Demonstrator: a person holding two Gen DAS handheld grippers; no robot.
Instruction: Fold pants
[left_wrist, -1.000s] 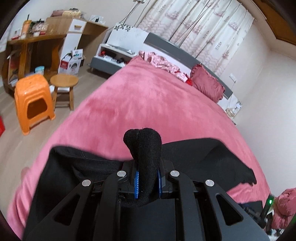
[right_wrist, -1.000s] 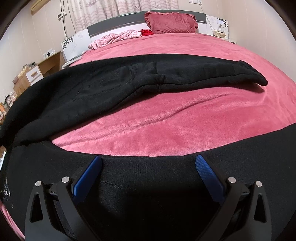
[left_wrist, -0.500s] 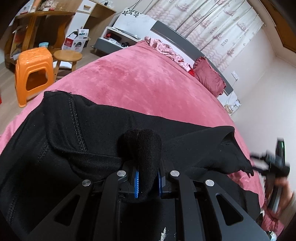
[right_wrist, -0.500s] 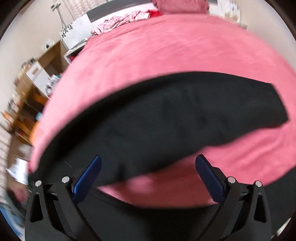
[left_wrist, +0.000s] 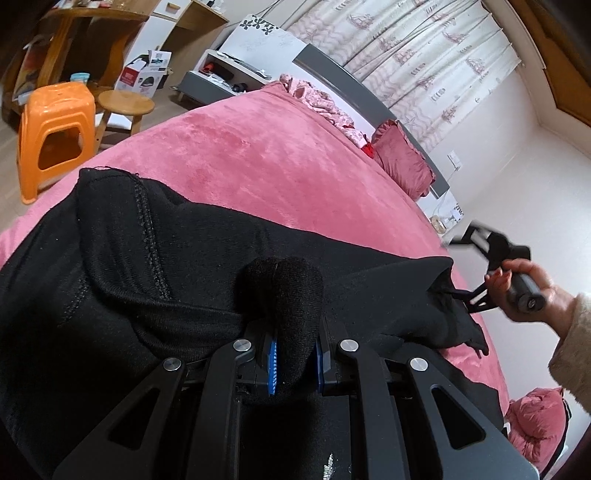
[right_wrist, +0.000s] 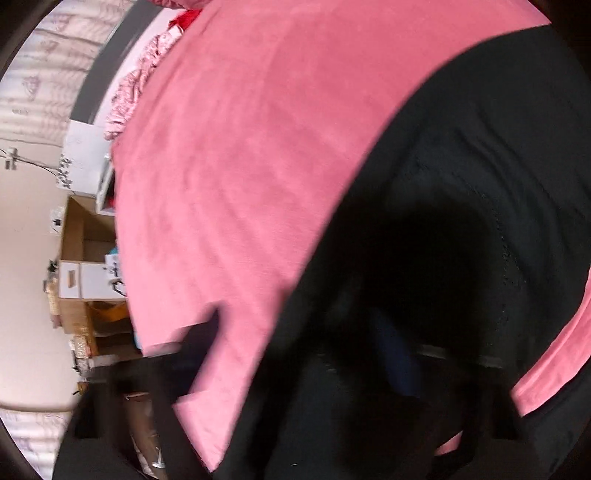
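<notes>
On pink bed (left_wrist: 280, 173), one pants (left_wrist: 122, 280).

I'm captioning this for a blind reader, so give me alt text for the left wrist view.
The left gripper is shut on a bunched fold of the black pants, which spread across a pink bed. At right, the person's hand holds the right gripper at the pants' far end; an orange stool stands at left.

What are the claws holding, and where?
The left claw pinches a bunched fold of the black pants. The right claw's view is too blurred to tell.
</notes>
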